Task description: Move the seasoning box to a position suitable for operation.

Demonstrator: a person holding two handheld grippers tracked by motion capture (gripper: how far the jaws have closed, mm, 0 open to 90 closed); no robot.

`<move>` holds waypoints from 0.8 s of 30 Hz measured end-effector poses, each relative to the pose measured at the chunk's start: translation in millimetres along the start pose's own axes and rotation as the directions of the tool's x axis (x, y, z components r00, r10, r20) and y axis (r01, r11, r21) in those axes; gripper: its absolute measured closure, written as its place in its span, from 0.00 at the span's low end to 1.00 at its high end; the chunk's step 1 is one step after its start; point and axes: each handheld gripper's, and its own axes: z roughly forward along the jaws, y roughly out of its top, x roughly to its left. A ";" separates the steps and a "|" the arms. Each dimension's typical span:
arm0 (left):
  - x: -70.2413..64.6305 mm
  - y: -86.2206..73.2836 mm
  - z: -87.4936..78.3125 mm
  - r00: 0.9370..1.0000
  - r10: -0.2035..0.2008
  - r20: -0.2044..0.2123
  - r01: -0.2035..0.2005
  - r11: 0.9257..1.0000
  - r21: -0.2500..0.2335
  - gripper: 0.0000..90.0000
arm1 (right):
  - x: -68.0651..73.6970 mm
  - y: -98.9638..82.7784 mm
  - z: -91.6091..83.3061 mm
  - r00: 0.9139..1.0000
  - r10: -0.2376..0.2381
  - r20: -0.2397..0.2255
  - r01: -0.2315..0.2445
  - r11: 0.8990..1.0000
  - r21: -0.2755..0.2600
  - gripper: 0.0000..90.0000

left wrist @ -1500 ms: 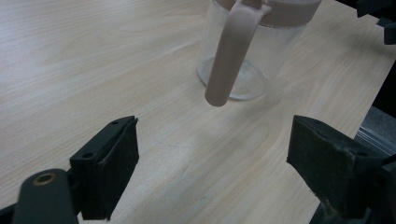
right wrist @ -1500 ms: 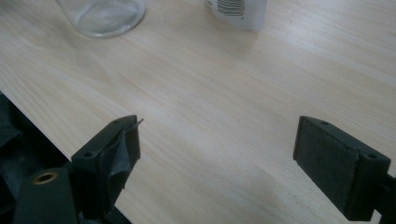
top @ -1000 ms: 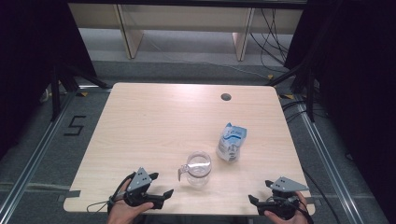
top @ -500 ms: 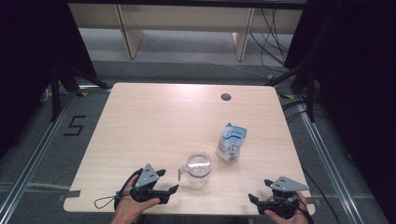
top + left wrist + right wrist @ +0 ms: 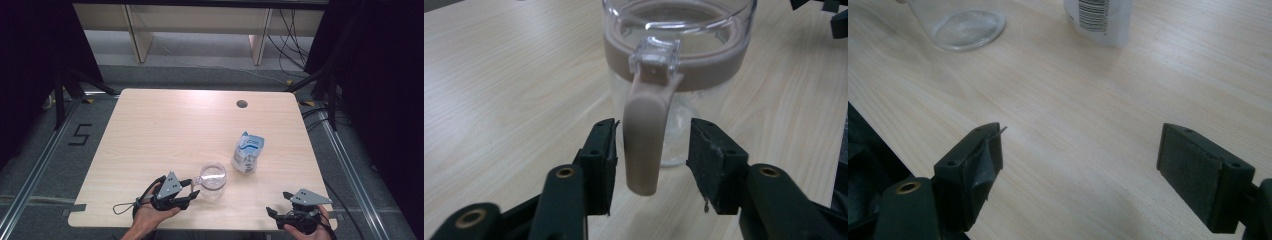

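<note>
A: Where is the jug?
B: On the tabletop, about six o'clock of its middle, near the front edge. It is clear, with a beige band and a beige handle pointing toward nine o'clock, at the left tongs.

A: Are those tongs gripping it?
B: Not yet. They have just been closing, the handle hangs between the two black pads, but a gap shows on each side, so they are released.

A: And the right tongs?
B: Spread wide over bare wood at about five o'clock, grasping nothing.

A: Anything else close by?
B: A white and blue pouch stands at two o'clock of the jug, just apart from it. A round cable hole sits far back, around one o'clock. Nothing lies between the tongs and the handle.

A: What is hard to make out?
B: The pouch's print is too small to read. In the left gripper view the jug's rim is cut off at the top. In the right gripper view, the jug's base and the pouch's barcode are cropped.
</note>
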 end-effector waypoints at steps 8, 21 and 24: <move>6.4 3.0 -0.1 1.000 0.016 0.009 -0.016 1.000 -0.008 0.80 | 0.6 0.6 1.3 1.000 -0.013 -0.008 0.013 1.000 0.003 0.22; 7.2 -1.5 -4.0 0.992 0.069 0.103 -0.065 0.997 -0.036 0.81 | 2.2 4.2 5.1 0.999 -0.039 -0.013 0.039 0.999 0.009 0.23; 5.1 -0.4 -4.1 0.986 0.099 0.132 -0.093 0.995 -0.047 0.81 | 2.1 4.5 6.3 0.998 -0.060 -0.016 0.060 0.998 -0.004 0.23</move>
